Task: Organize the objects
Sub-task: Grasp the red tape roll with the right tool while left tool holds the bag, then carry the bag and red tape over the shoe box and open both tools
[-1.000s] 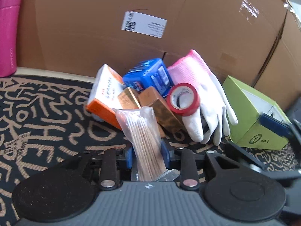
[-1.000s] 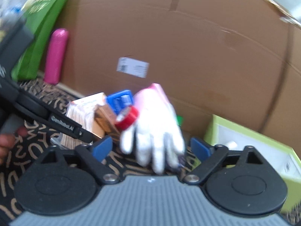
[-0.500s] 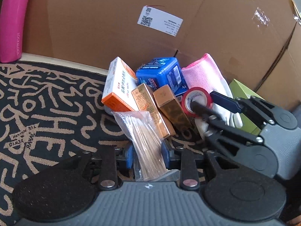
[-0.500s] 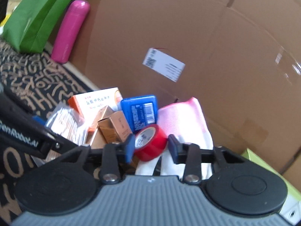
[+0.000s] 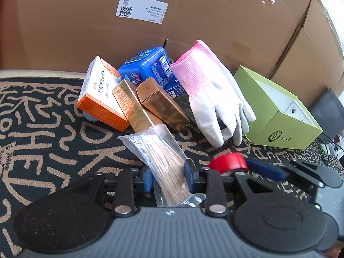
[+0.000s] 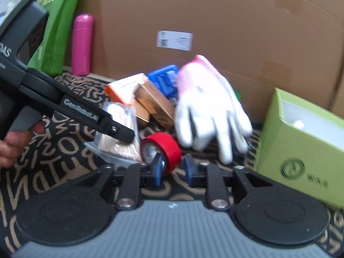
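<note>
Left wrist view: the left gripper [image 5: 168,177] is clamped on a clear bag of wooden sticks [image 5: 163,161], blue pads pressing both sides.
Right wrist view: the right gripper [image 6: 173,168] has the red tape roll [image 6: 164,151] between its pads; the jaws are opening, and the roll sits against the left pad with a gap at the right pad.
Pile: orange-and-white box [image 5: 101,95], two gold cartons [image 5: 150,103], blue pack [image 5: 151,71] and pink-and-white glove [image 5: 211,99] lie heaped against the far cardboard wall [image 5: 193,21].
Right edge: green open box [image 5: 277,114] stands just beside the glove fingers.
Left edge: pink bottle [image 6: 82,44] and green bag [image 6: 58,23] stand at the far left, well apart from the pile.
Open room: bare patterned mat [image 5: 43,129] runs left and near of the pile.
Change from the earlier frame: the tape roll, previously resting on the pile by the glove, is now off it, near, low at the right gripper; the bag grip is unchanged.
</note>
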{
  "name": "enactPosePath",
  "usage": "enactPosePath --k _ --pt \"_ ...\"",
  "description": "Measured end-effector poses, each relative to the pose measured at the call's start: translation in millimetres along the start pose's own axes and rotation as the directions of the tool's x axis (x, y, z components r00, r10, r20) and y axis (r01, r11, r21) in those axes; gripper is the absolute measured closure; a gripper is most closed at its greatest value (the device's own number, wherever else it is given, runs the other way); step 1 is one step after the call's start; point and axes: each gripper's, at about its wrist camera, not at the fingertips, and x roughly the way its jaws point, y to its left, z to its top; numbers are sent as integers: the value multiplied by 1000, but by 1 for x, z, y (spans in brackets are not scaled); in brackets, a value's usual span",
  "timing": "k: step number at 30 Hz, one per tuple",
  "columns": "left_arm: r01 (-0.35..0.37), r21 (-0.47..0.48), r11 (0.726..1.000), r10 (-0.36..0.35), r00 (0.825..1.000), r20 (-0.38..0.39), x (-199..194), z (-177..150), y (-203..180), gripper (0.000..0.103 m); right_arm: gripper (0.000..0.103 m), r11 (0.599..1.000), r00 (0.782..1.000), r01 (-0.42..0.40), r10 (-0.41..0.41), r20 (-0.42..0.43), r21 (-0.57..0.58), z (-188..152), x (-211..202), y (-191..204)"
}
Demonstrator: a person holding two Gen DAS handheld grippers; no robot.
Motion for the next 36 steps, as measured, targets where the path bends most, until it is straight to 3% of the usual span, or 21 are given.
enactPosePath --k 5,7,13,14,15,17,18,21,27,36 --pt "24 -13 1000 -23 1000 10 -1 -2 0 52 49 1000 999 8 -8 34 -5 2 -8 2" --pt "21 0 1000 -21 1000 12 -1 -2 -2 51 46 999 1000 2 -1 27 -38 2 -5 9" --pt "8 27 1000 -8 1000 12 -1 -3 -4 59 40 993 1000 25 -23 14 -114 6 4 26" --pt "11 21 1000 -11 1000 12 -1 -3 -2 59 42 992 1000 30 -30 3 -121 7 8 27" --pt "15 12 1000 -15 1000 13 0 -2 -1 59 53 992 1000 26 -27 -11 -123 7 12 28" --pt "24 -4 1000 -24 1000 15 0 -1 1 59 56 993 999 15 -20 -35 -116 6 17 28" --pt "19 -1 1000 -19 1000 15 0 -1 2 67 56 994 999 23 -27 -29 -111 6 16 27" --pt "25 -8 1000 -25 1000 17 -1 -1 2 78 56 996 1000 25 -26 -4 -83 3 10 25" --pt "107 -25 994 -106 992 62 -9 0 1 91 56 999 998 36 -34 61 -38 4 -11 17" --pt "175 -7 984 -173 978 119 -25 10 -28 92 56 989 970 119 -135 203 87 14 -48 -33"
